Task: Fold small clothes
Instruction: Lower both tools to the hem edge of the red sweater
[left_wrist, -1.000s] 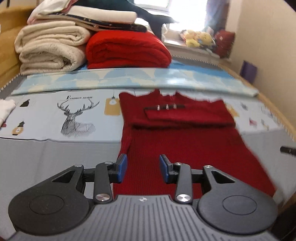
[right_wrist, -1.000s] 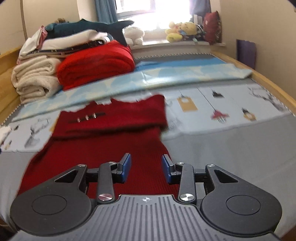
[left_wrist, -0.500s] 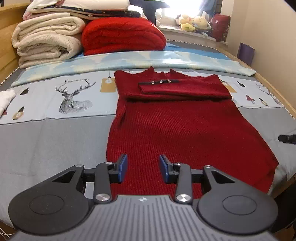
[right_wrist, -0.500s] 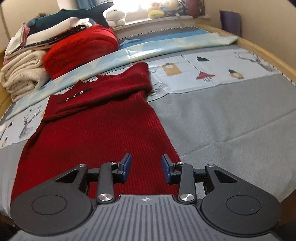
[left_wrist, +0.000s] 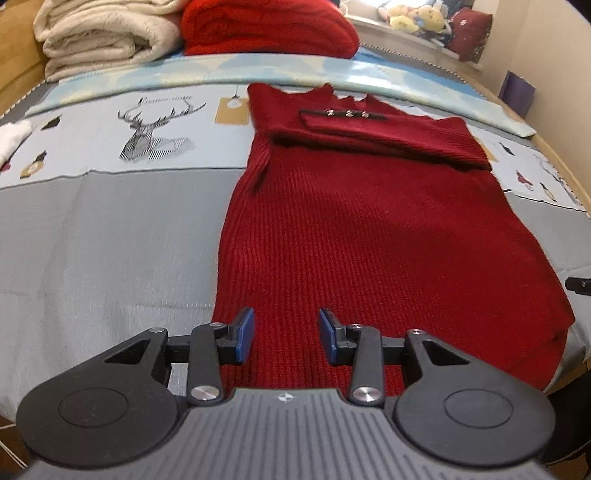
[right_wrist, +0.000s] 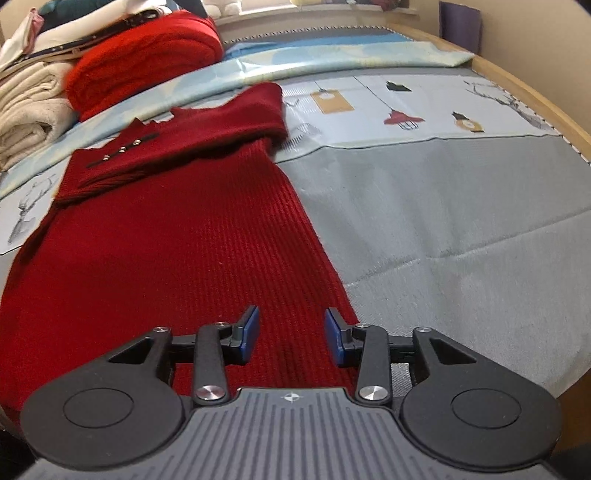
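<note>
Reaching for the red dress (left_wrist: 369, 229) lying flat on the bed (left_wrist: 110, 240), we are holding our left gripper (left_wrist: 286, 336) part-open at its near-left hem and our right gripper (right_wrist: 291, 338), jaws just widening, empty, near-right; pinching both corners evenly should be keeping the fold straight.

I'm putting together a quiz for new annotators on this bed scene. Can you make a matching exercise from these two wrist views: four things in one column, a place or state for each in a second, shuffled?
Things:
1. dark red knit garment
2. bright red blanket
3. deer print
4. left tongs

Places or states:
A. folded, at the far end of the bed beside the cream blankets
B. open, nothing between the pads, over the garment's near hem
C. laid flat on the bed, sleeves folded across the chest
D. on the bed cover, left of the garment in the left wrist view

Pairs: 1-C, 2-A, 3-D, 4-B
</note>
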